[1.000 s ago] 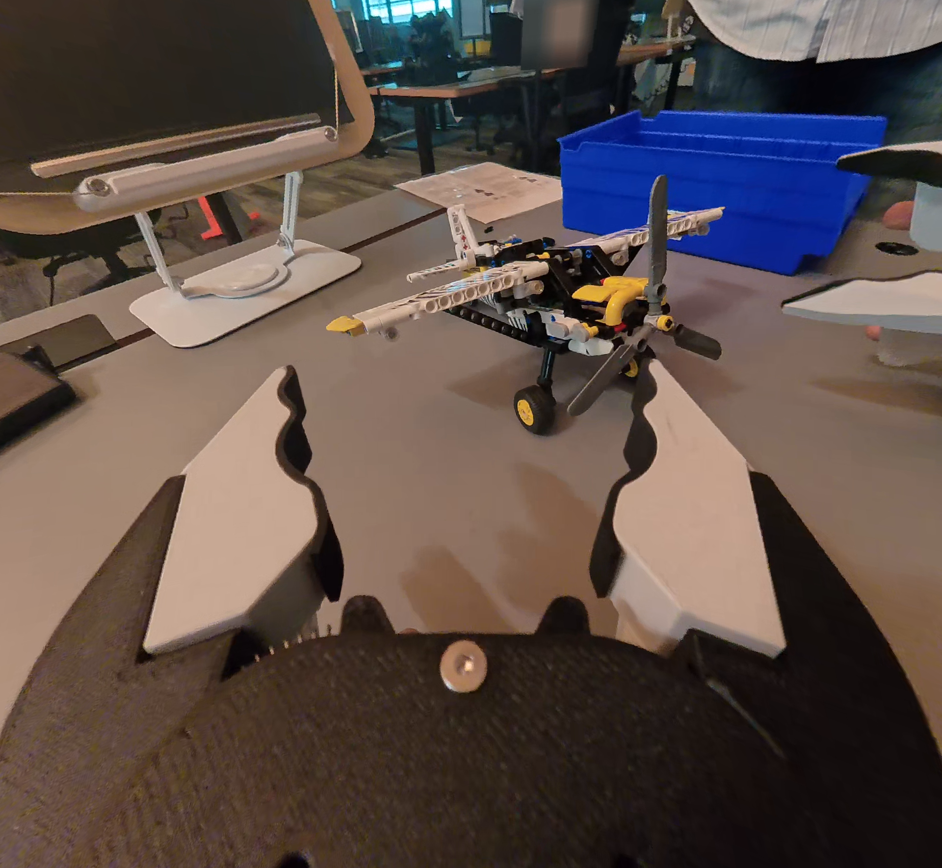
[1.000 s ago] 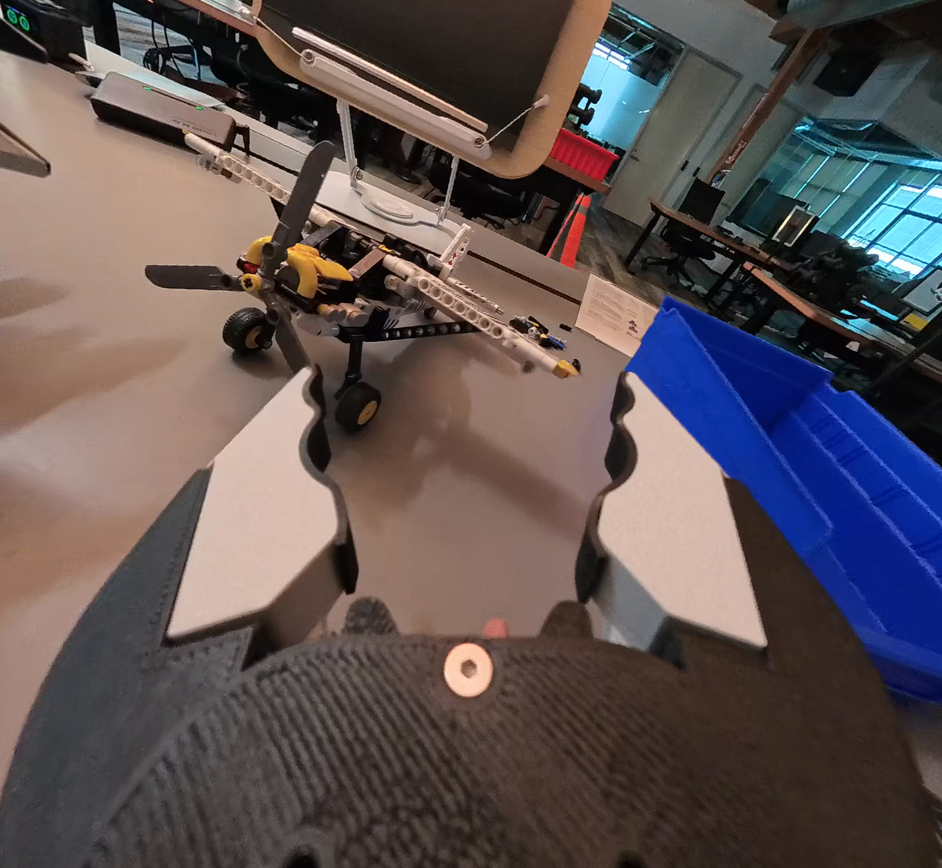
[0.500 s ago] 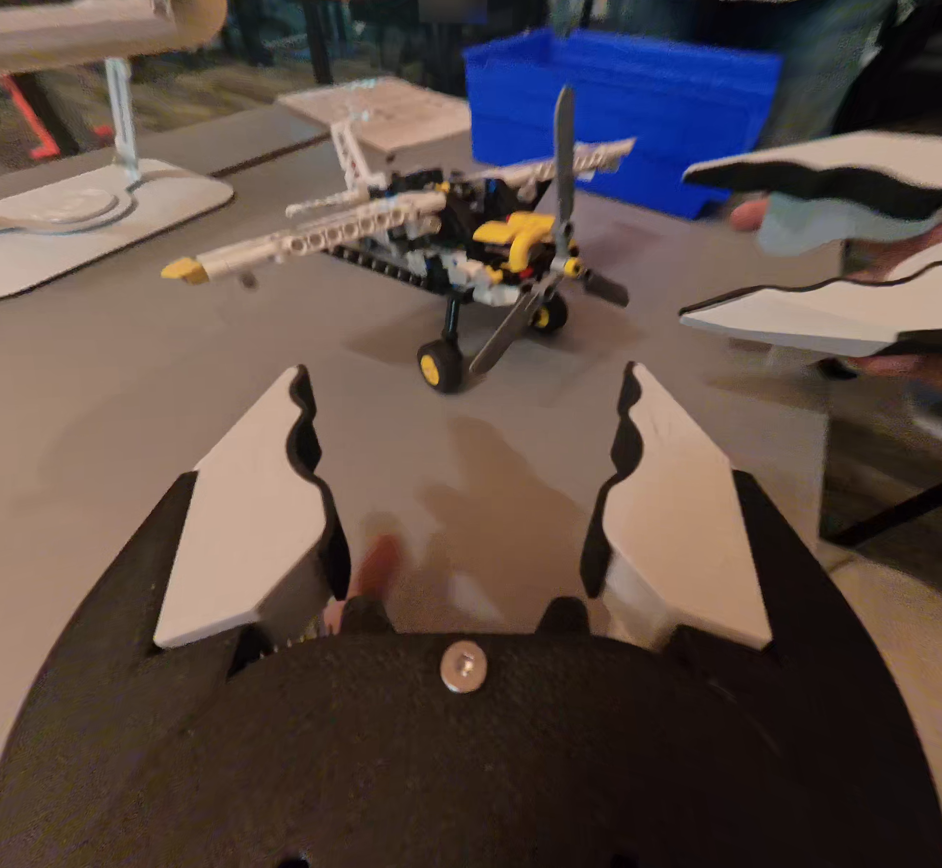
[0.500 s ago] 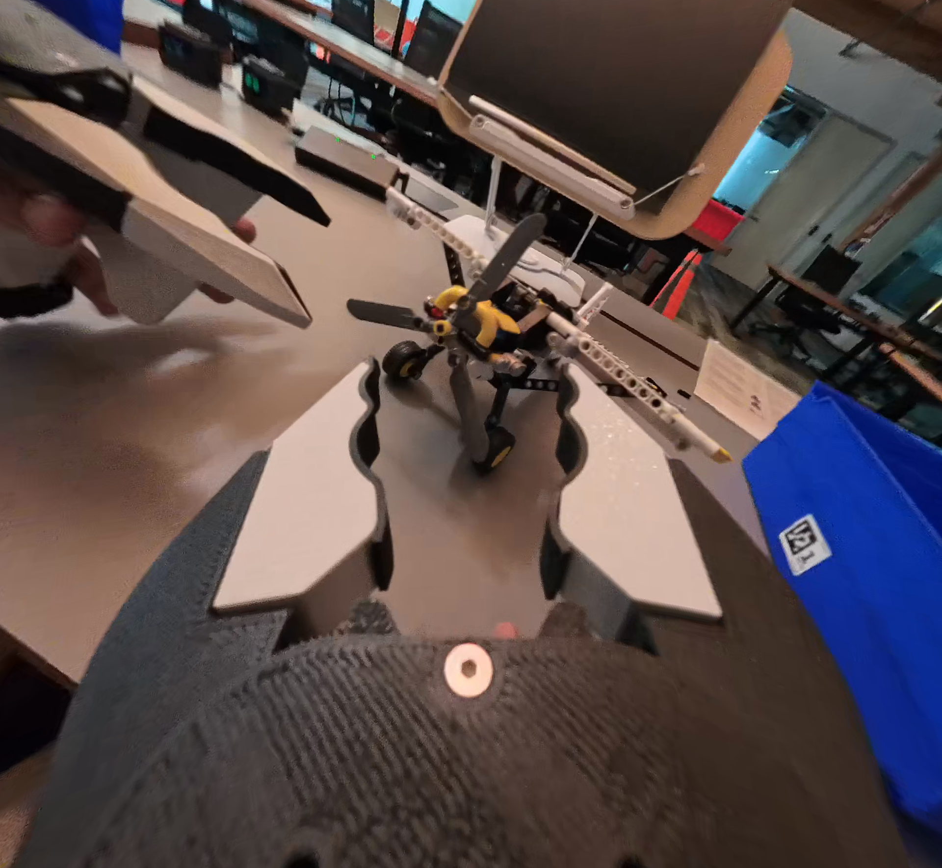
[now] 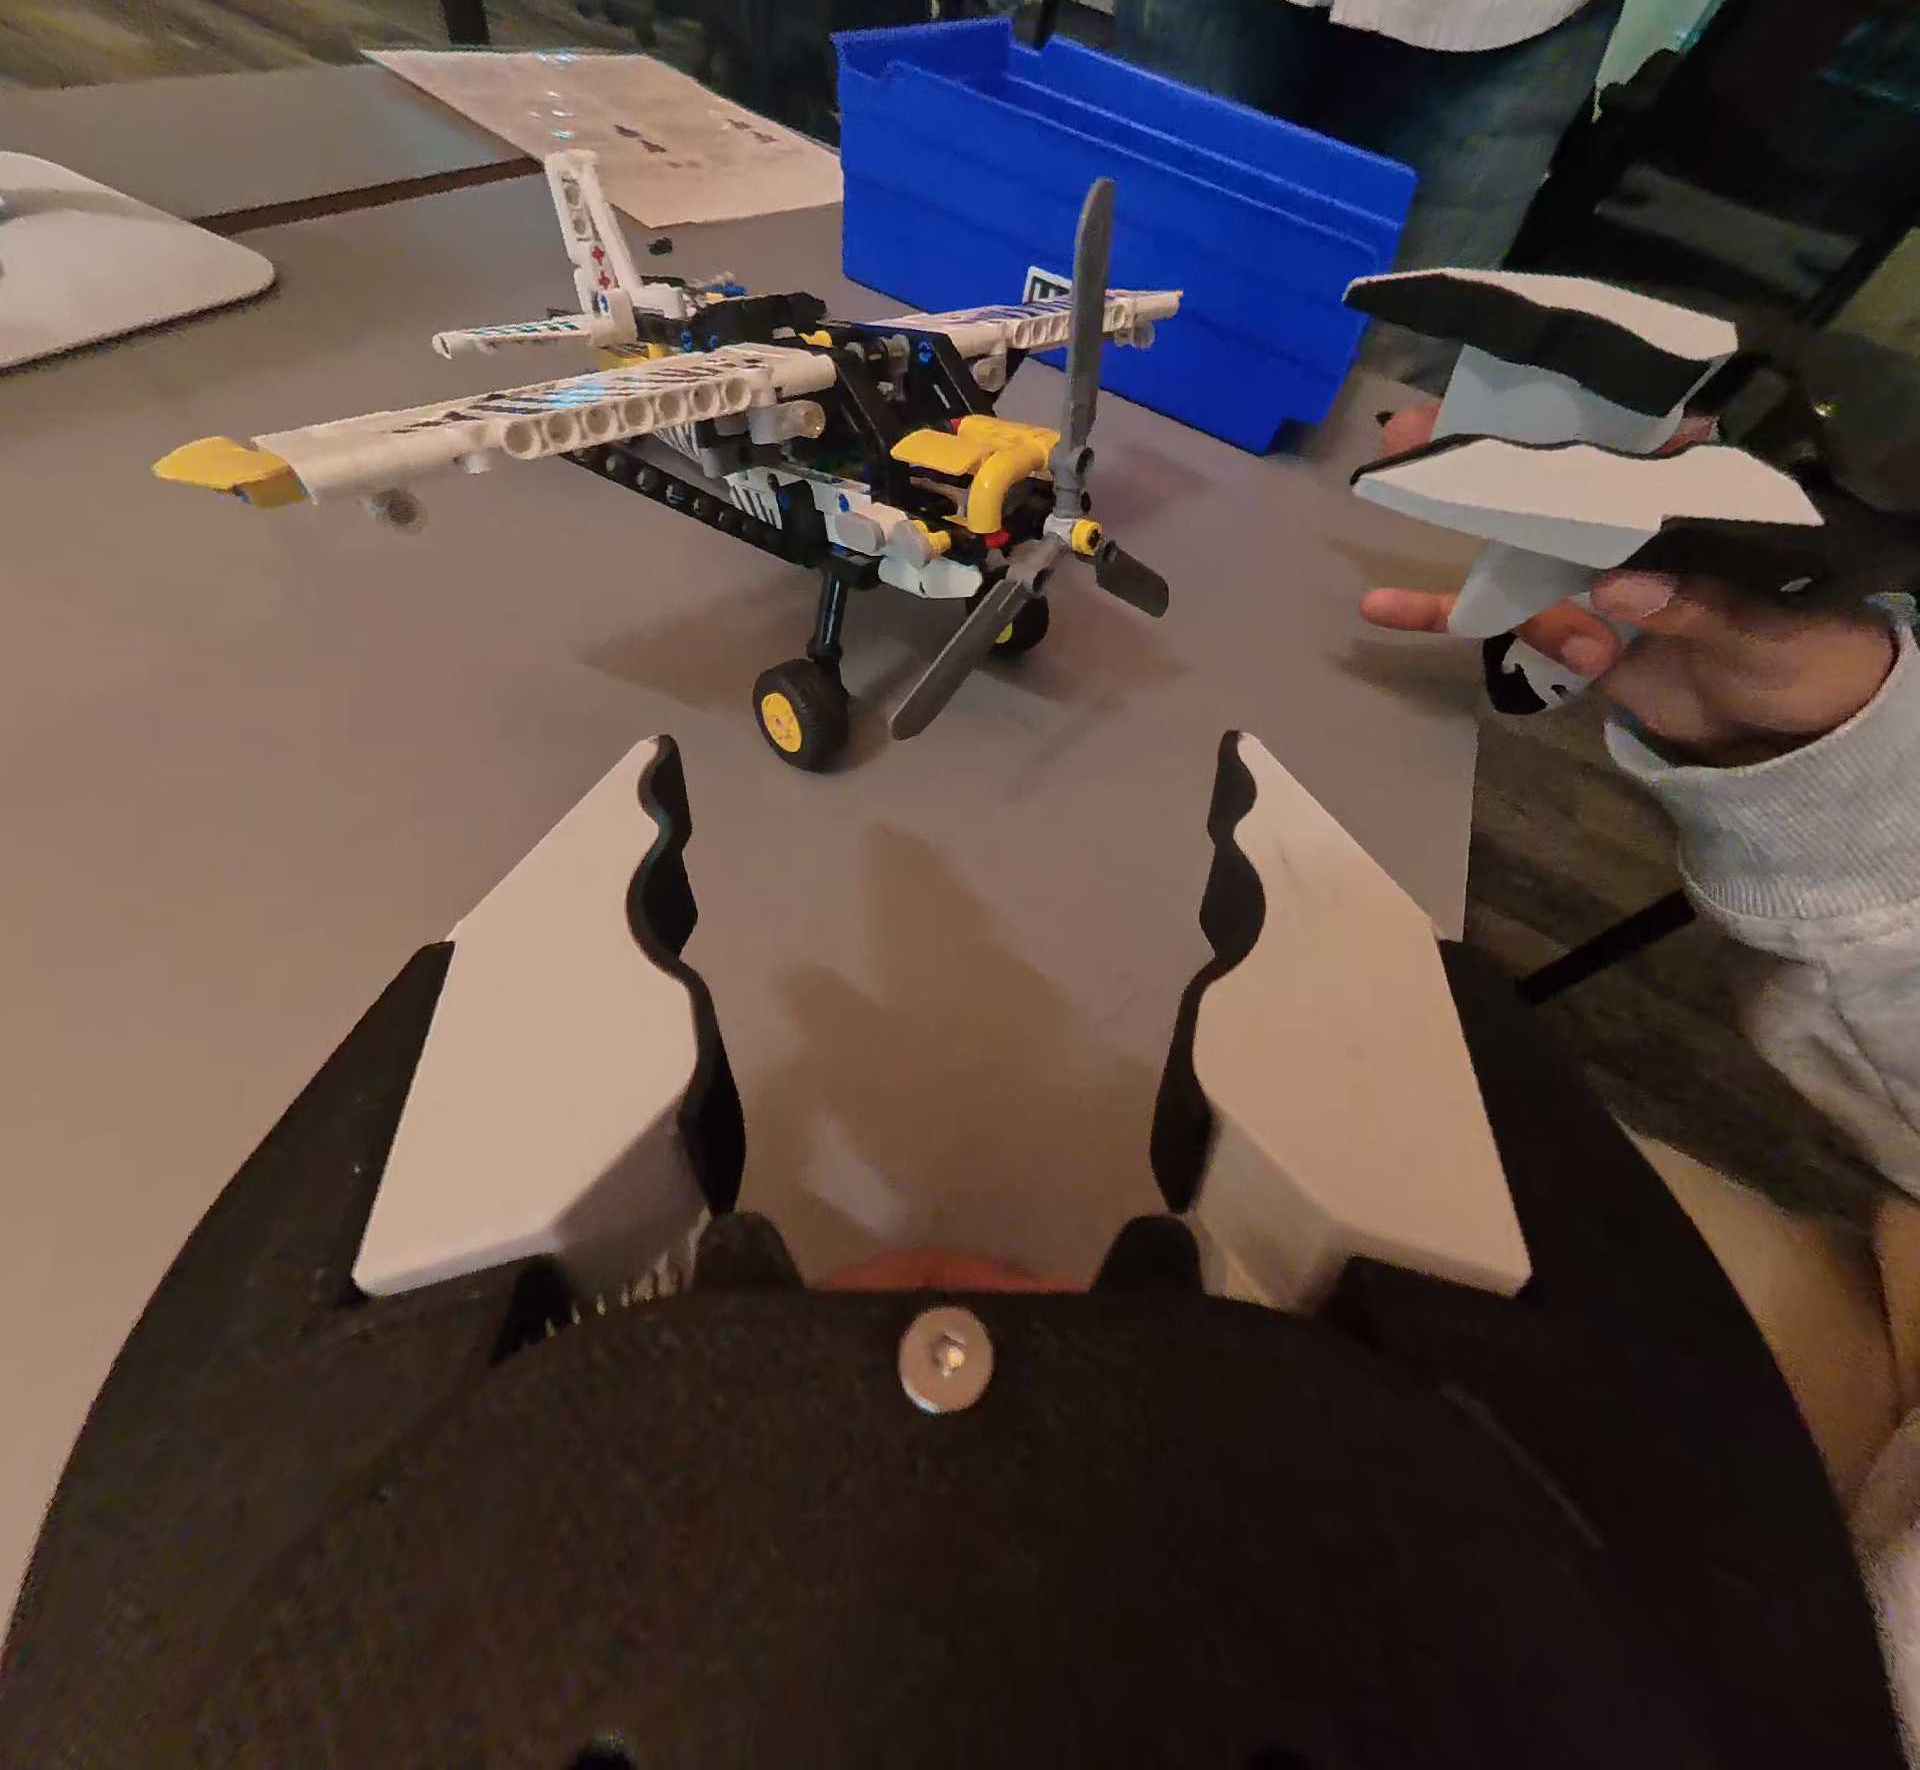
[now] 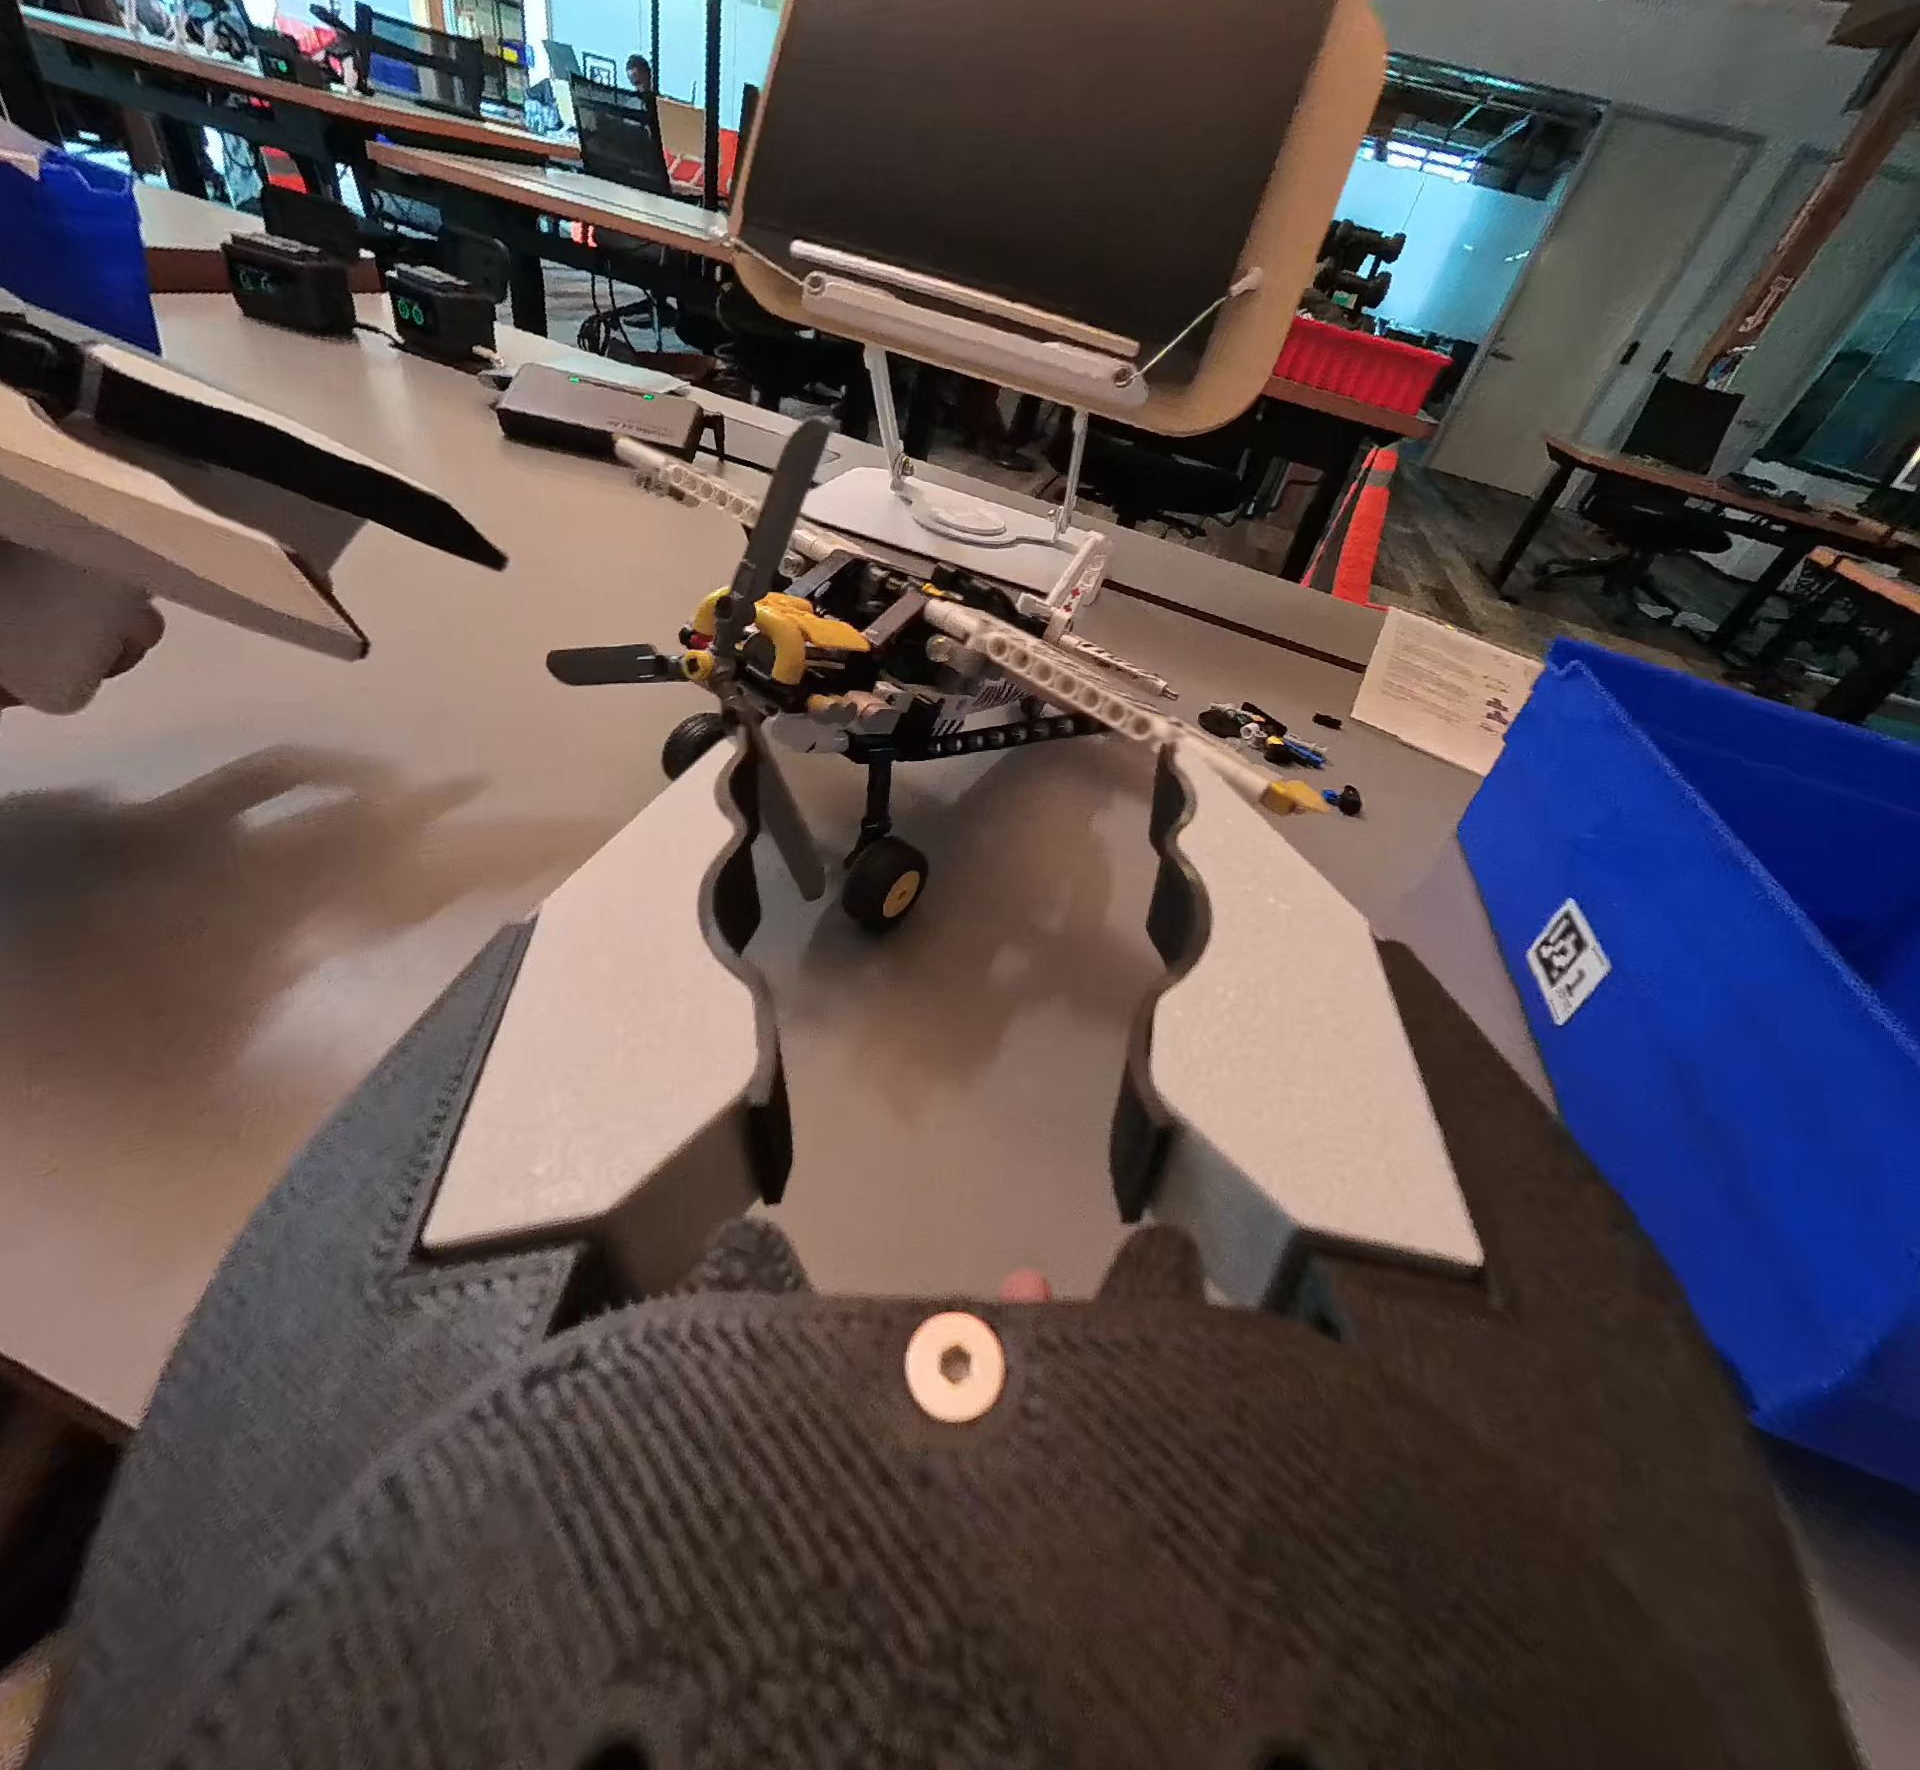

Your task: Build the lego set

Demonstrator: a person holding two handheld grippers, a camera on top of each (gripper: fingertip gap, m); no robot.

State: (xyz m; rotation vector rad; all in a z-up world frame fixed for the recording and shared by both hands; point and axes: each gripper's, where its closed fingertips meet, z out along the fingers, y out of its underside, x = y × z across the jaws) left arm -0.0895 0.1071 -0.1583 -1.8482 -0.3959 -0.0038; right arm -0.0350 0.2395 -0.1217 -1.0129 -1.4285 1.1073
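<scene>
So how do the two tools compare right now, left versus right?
The left tool has its fingers spread wider; the right tool has a narrower gap. The left tool sits back from the lego plane, with bare table ahead of its tips, whereas the right tool's tips overlap the plane's propeller and wing in its own view. Both are open, empty and aimed at the plane.

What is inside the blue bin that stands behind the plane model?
The blue bin shows only bare blue inner walls and a ridge along its far side; nothing sticks out above the rim. Its floor is hidden by the near wall in both views, so small parts could lie there unseen.
</scene>
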